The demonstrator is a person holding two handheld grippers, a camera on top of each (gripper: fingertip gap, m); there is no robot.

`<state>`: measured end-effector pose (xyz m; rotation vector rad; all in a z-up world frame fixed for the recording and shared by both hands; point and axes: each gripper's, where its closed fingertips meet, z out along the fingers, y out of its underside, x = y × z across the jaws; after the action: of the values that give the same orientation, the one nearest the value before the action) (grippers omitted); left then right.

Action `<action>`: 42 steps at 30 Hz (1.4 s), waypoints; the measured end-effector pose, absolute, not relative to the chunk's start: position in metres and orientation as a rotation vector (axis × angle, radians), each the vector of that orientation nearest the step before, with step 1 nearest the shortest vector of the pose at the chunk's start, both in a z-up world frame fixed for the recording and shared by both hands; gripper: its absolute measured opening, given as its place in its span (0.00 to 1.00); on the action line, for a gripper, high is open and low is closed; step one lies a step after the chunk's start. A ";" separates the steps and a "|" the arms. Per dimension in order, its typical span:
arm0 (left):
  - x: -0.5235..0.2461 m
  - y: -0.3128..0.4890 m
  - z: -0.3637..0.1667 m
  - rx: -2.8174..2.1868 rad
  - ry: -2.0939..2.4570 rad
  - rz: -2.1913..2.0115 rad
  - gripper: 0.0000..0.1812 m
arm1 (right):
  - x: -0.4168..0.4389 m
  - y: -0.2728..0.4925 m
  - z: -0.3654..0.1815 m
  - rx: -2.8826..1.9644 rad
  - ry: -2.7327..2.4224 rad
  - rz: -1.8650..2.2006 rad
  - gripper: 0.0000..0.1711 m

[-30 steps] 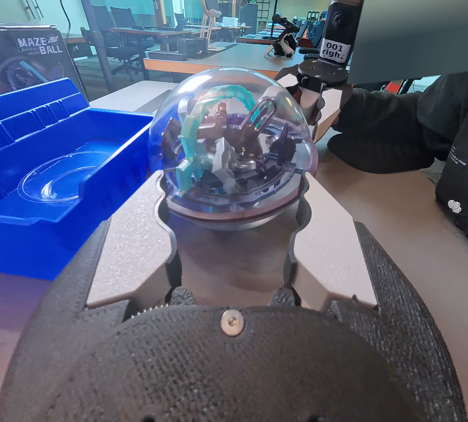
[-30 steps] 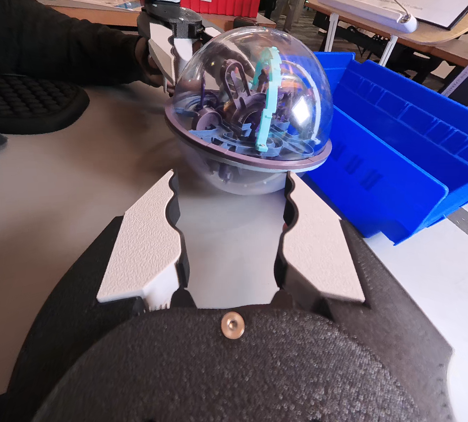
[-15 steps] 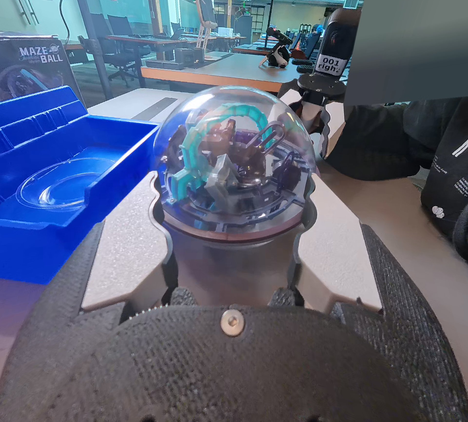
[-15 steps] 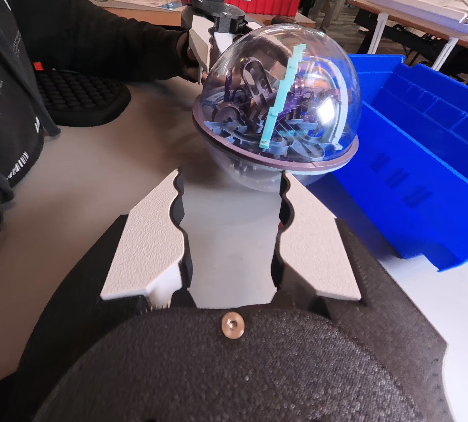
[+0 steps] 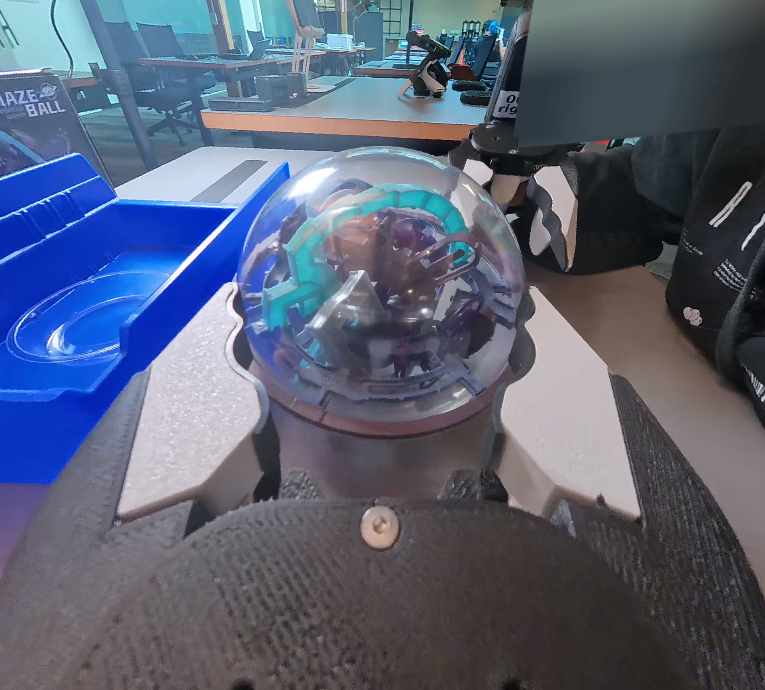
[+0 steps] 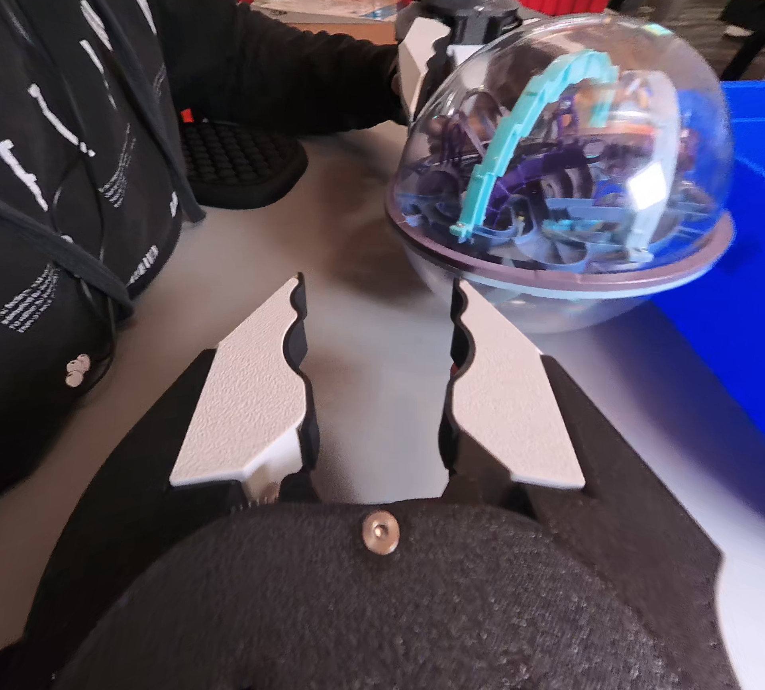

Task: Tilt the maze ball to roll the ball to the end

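The maze ball (image 5: 381, 289) is a clear sphere with a purple equator band and a teal arch track inside. My left gripper (image 5: 383, 297) holds it, with a white finger pressed on each side at the band. In the right wrist view the ball (image 6: 559, 181) sits up and to the right, its band nearly level, and the left gripper (image 6: 430, 49) shows behind it. My right gripper (image 6: 378, 281) is open and empty over the table, its right fingertip just short of the ball's lower half. It also shows in the left wrist view (image 5: 534, 215). I cannot make out the small steel ball.
A blue bin (image 5: 82, 401) holding a clear round stand (image 5: 70, 330) is close on the ball's left; it also shows in the right wrist view (image 6: 703, 359). The maze box (image 5: 33, 119) stands behind it. A person's black sleeve (image 5: 621, 215), a hoodie (image 6: 82, 132) and a black mesh pad (image 6: 236, 161) are on the other side.
The left gripper has moved in and closed, so the ball sits deeper between its fingers. The right gripper has drawn back and left, away from the ball. The ball's band has levelled.
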<state>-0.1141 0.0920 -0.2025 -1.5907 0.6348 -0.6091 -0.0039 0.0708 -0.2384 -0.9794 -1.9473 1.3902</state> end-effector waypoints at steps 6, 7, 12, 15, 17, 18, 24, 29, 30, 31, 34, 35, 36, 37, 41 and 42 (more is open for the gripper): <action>-0.120 0.088 -0.204 -1.571 0.665 -0.630 0.68 | 0.001 0.090 -0.205 -0.990 -1.782 1.527 0.39; -0.119 0.087 -0.203 -1.565 0.678 -0.630 0.68 | 0.000 0.101 -0.197 -1.004 -1.721 1.532 0.40; -0.109 0.086 -0.196 -1.502 0.763 -0.652 0.64 | -0.029 0.139 -0.200 -1.083 -1.577 1.359 0.63; -0.100 0.084 -0.189 -1.467 0.808 -0.669 0.59 | -0.040 0.125 -0.207 -1.037 -1.632 1.331 0.67; -0.098 0.082 -0.190 -1.466 0.816 -0.659 0.58 | -0.042 0.119 -0.212 -1.016 -1.659 1.308 0.70; -0.098 0.082 -0.190 -1.467 0.812 -0.656 0.58 | -0.041 0.118 -0.214 -1.010 -1.663 1.288 0.69; -0.112 0.089 -0.182 -1.524 0.723 -0.538 0.57 | -0.033 0.124 -0.220 -1.037 -1.655 1.195 0.65; -0.109 0.083 -0.175 -1.613 0.565 -0.500 0.61 | -0.023 0.122 -0.220 -1.001 -1.705 1.099 0.54; -0.103 0.081 -0.175 -1.631 0.540 -0.512 0.63 | -0.021 0.120 -0.219 -0.992 -1.716 1.095 0.52; -0.096 0.081 -0.177 -1.654 0.525 -0.516 0.65 | -0.019 0.118 -0.218 -0.988 -1.729 1.103 0.51; -0.080 0.083 -0.192 -1.716 0.579 -0.462 0.71 | -0.015 0.112 -0.218 -0.984 -1.768 1.132 0.49; -0.079 0.086 -0.195 -1.710 0.610 -0.426 0.72 | -0.014 0.110 -0.219 -0.978 -1.780 1.130 0.48; -0.079 0.087 -0.195 -1.703 0.621 -0.428 0.72 | -0.013 0.109 -0.220 -0.975 -1.792 1.127 0.49; -0.080 0.088 -0.195 -1.704 0.618 -0.449 0.72 | -0.012 0.107 -0.220 -0.975 -1.805 1.129 0.50; -0.080 0.078 -0.193 -1.642 0.752 -0.512 0.71 | 0.000 0.090 -0.221 -0.949 -1.889 1.215 0.48; -0.080 0.074 -0.192 -1.617 0.793 -0.532 0.71 | 0.003 0.084 -0.221 -0.939 -1.908 1.252 0.48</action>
<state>-0.0798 0.0736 -0.1921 -1.6167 0.7926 -0.5325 0.0030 0.0843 -0.2206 -0.9386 -1.9081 1.2524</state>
